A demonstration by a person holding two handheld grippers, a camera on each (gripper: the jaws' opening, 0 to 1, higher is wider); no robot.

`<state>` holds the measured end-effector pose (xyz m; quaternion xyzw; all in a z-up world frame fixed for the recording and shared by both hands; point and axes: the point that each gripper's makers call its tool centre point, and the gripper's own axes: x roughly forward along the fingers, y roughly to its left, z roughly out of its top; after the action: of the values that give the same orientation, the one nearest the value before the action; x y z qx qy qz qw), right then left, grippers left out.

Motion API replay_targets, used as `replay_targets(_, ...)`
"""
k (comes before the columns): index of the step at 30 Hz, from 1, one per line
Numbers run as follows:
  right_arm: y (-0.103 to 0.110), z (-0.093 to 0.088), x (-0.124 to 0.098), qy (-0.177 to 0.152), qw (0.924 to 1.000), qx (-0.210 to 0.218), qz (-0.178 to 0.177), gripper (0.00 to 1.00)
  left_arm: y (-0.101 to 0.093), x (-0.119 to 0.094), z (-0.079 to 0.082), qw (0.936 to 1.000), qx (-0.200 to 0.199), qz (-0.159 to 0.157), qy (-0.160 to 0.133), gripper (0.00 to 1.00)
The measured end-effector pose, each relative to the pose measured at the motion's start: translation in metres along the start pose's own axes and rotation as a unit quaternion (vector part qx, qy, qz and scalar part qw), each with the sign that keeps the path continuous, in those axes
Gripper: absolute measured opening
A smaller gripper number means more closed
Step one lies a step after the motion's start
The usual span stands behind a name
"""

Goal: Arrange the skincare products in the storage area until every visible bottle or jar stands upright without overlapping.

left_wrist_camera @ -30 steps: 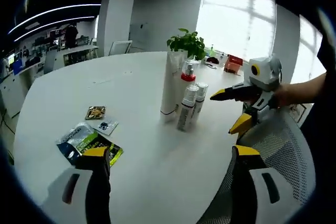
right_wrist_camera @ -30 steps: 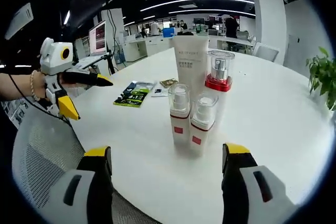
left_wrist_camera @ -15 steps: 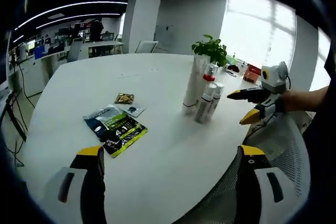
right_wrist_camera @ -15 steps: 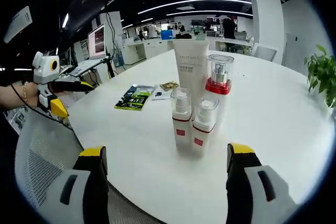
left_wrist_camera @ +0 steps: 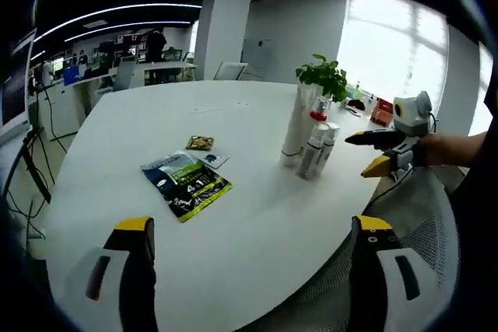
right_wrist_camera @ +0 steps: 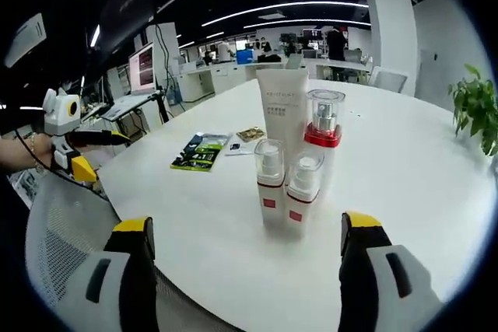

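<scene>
The white round table [right_wrist_camera: 405, 169] carries everything, and its near edge is cut off behind the jaws in both views. Four skincare containers stand upright in a tight cluster near the middle of the table in the right gripper view. The tall white tube [right_wrist_camera: 283, 114] stands at the back; a few lines of grey print run across its upper part, too small to read. Just beside it is the clear-capped bottle with a red collar [right_wrist_camera: 324, 134], partly hidden by the two small pump bottles in front: one [right_wrist_camera: 270, 184] and the other [right_wrist_camera: 298, 194], each with a clear cap and a small red square label whose writing cannot be made out. The two stand so close that I cannot tell whether they touch. In the left gripper view the same cluster [left_wrist_camera: 310, 141] looks small and overlaps itself. Beyond it a potted plant [left_wrist_camera: 325, 77] stands. Flat on the table, well apart from the bottles, lie a dark green-and-blue sachet [left_wrist_camera: 186, 184], its print blurred, a small white packet [left_wrist_camera: 211, 160] and a small brown one [left_wrist_camera: 200, 143]. The left gripper [left_wrist_camera: 250, 231] stands wide open and empty, as does the right gripper [right_wrist_camera: 249, 231], both held off the table's edge over a mesh chair [right_wrist_camera: 58, 223].
</scene>
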<state>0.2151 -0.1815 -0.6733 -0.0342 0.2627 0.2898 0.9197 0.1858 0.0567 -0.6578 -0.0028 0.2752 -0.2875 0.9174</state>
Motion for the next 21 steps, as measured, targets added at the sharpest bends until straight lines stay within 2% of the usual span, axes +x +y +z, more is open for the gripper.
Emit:
replay_targets(7,0.003,0.004,-0.003,-0.006,1.0000,0.000,0.000,1.00,0.003,0.001,-0.002,1.0000,0.002,0.000,0.006,0.99)
replay_targets(15,0.004,0.000,-0.003,0.005,1.0000,0.000,-0.001,1.00,0.008,0.007,-0.004,0.9999,-0.005,0.009,0.013,0.99)
replay_targets(16,0.004,0.000,-0.002,0.006,1.0000,-0.002,-0.001,0.99,0.010,0.008,-0.003,0.9998,-0.008,0.016,0.007,0.97)
replay_targets(17,0.004,-0.001,-0.002,0.007,1.0000,-0.004,-0.001,0.99,0.014,0.008,0.005,0.9994,-0.013,0.025,-0.018,0.93)
replay_targets(19,0.004,-0.001,-0.001,0.006,0.9999,-0.012,-0.003,0.97,0.015,0.010,0.005,0.9996,-0.015,0.021,-0.015,0.89)
replay_targets(21,0.005,-0.001,0.000,0.006,0.9998,-0.018,-0.003,0.97,0.019,0.014,0.004,0.9996,-0.009,0.026,-0.009,0.96)
